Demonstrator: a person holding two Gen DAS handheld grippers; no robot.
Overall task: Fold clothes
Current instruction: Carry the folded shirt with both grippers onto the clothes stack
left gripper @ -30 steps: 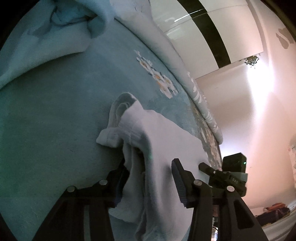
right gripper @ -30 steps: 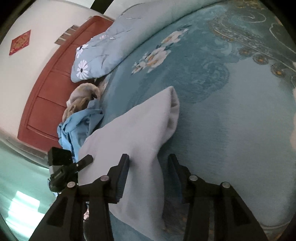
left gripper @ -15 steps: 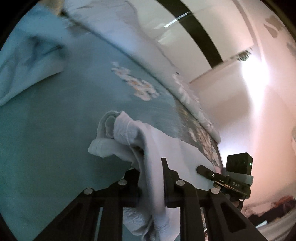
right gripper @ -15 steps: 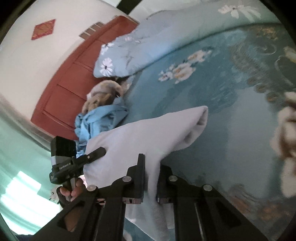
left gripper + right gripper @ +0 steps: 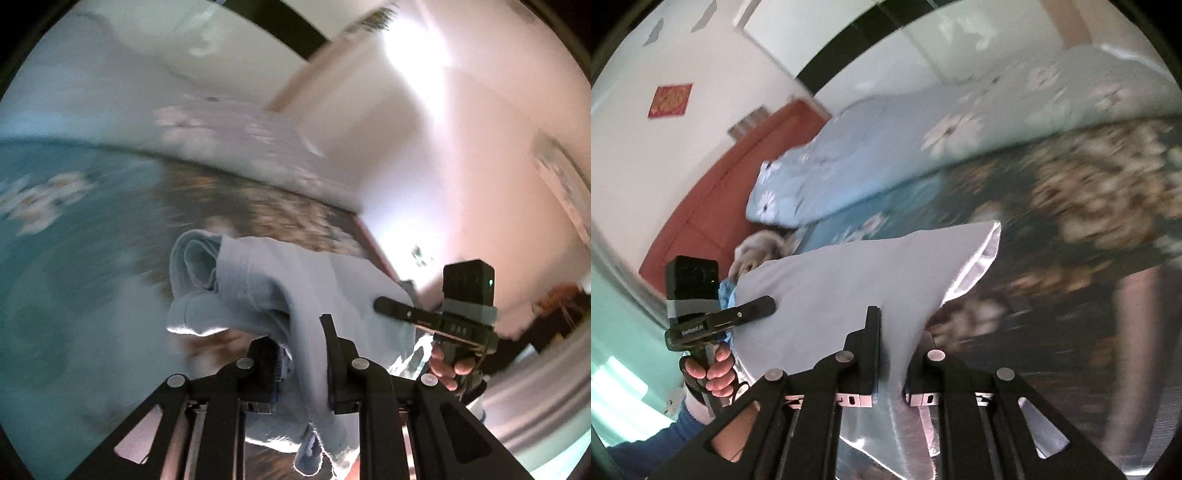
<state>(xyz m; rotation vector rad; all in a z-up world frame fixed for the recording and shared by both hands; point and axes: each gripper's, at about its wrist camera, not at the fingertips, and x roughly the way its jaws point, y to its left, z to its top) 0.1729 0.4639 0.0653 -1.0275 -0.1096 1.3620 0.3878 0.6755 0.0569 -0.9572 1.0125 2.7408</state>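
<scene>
From my left wrist camera, my left gripper [image 5: 301, 354] is clamped on a pale grey-blue garment [image 5: 258, 280]. The cloth is pinched between the two black fingers [image 5: 334, 365] and rises ahead of them into a bunched, rolled end just beyond and to the left of the tips, while a loose tail hangs down below the jaws. The garment is held clear above the teal flowered bedspread [image 5: 55, 280], which lies below and to the left, badly blurred. A light blue quilt [image 5: 240, 144] lies heaped farther ahead. To the right of my fingers I see my right gripper [image 5: 391, 308] with its black camera block, my right hand [image 5: 448, 365] wrapped around its handle, its tip against the same cloth.

From my right wrist camera, my right gripper [image 5: 899, 334] is closed tight on the garment [image 5: 849, 280], the fabric squeezed between its fingers [image 5: 871, 350] and spreading forward and left as a smooth, taut sheet ending in a folded corner up ahead to the right. The bedspread [image 5: 1071, 229] sits beneath and to the right, blurred. Beyond it lies the quilt [image 5: 886, 155], with a red-brown headboard [image 5: 713, 206] to the left. Left of my fingers is my left gripper [image 5: 764, 307], held in my left hand [image 5: 714, 373], its tip resting on the cloth's far edge.
</scene>
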